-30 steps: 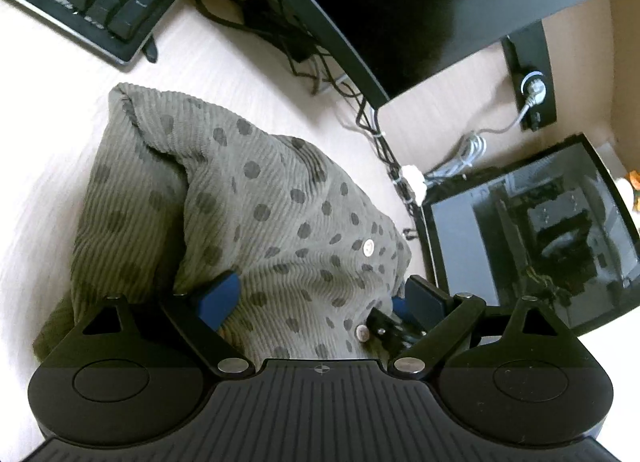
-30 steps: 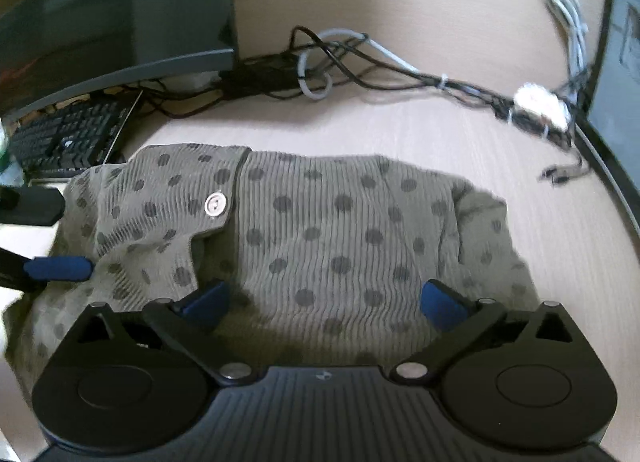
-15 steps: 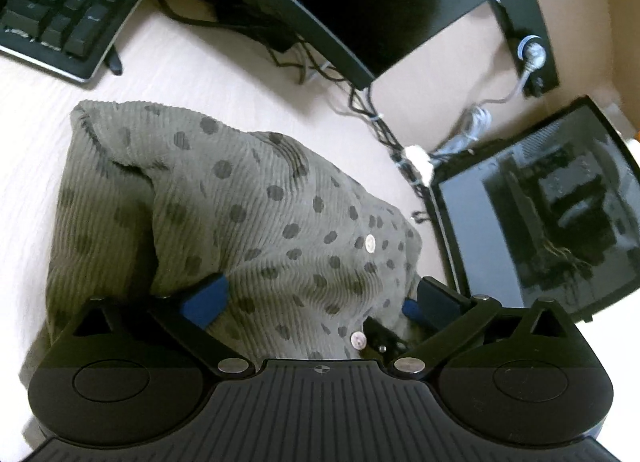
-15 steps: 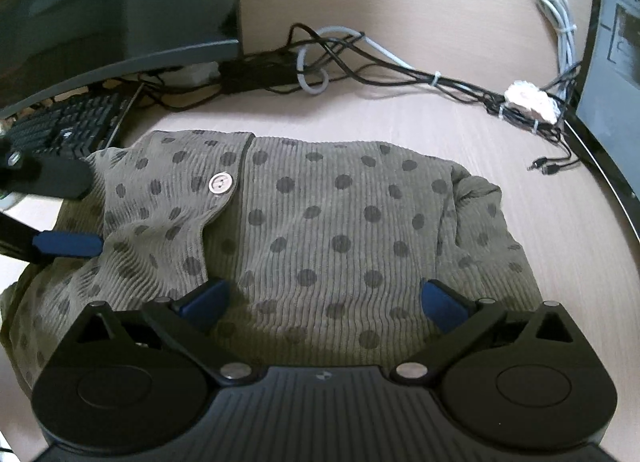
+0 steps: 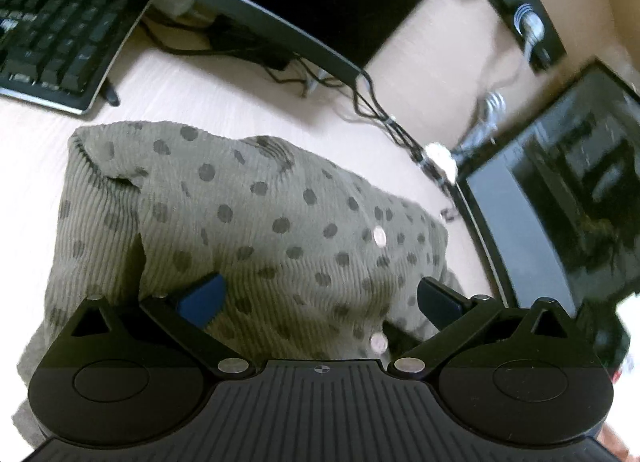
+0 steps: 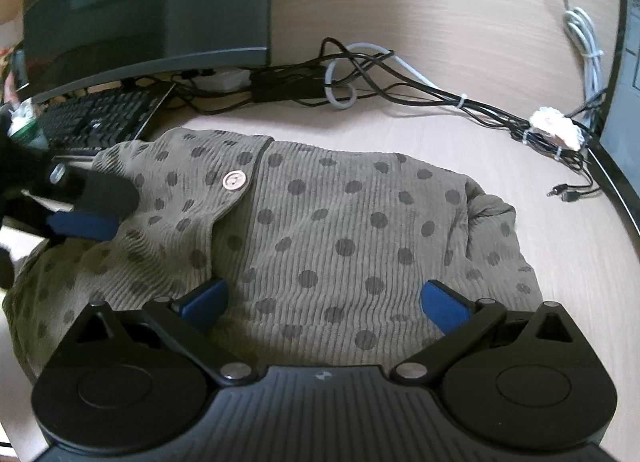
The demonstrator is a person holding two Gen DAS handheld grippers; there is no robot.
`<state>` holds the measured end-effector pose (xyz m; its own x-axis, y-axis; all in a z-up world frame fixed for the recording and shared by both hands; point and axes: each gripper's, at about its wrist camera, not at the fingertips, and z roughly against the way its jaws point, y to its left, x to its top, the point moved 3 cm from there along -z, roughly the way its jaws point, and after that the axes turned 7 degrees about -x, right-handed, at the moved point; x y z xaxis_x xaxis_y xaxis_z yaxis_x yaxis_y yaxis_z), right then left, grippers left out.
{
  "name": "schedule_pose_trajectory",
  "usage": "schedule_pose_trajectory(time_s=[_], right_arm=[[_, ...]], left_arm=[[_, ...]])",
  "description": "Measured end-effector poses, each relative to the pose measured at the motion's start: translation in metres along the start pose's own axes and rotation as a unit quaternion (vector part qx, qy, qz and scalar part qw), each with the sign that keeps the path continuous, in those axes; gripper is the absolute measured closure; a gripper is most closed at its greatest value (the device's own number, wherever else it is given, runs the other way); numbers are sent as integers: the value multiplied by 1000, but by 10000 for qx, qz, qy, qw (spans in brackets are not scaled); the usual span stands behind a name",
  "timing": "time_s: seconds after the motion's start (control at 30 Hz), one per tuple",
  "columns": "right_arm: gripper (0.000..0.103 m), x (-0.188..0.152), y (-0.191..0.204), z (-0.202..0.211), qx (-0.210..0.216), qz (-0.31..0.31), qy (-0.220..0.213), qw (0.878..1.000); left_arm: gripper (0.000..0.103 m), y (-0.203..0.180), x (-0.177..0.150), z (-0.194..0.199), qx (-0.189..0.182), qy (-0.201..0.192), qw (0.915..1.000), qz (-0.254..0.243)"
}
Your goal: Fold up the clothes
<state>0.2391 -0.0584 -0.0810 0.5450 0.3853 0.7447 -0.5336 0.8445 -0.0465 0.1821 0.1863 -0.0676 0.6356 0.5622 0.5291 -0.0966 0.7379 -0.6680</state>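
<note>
The olive polka-dot garment lay folded on the pale surface, near the keyboard. Left gripper and right gripper hovered over it, jaws spread wide, holding nothing.

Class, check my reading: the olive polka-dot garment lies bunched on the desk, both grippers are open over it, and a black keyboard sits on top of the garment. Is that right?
Not quite. The black keyboard sits on the bare desk beyond the olive polka-dot garment, not on it, as the right wrist view shows. The left gripper and right gripper are indeed open over the bunched garment.
</note>
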Motion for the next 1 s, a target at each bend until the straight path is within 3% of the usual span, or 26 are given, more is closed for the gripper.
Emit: schedule_pose_trajectory(time_s=[0.1, 0.23, 0.67, 1.0], right_arm=[[0, 0, -1, 0, 2, -7, -29, 10000], [0, -1, -2, 1, 5, -17, -68, 10000], [0, -1, -3, 2, -96, -99, -132, 9998], [0, 0, 4, 4, -333, -183, 23, 9993]], left_arm=[[0, -2, -1, -1, 98, -25, 9999, -1], [0, -9, -5, 0, 237, 225, 9993, -202], [0, -7, 9, -13, 92, 786, 9949, -619], [0, -4, 14, -22, -313, 1474, 9784, -1415]])
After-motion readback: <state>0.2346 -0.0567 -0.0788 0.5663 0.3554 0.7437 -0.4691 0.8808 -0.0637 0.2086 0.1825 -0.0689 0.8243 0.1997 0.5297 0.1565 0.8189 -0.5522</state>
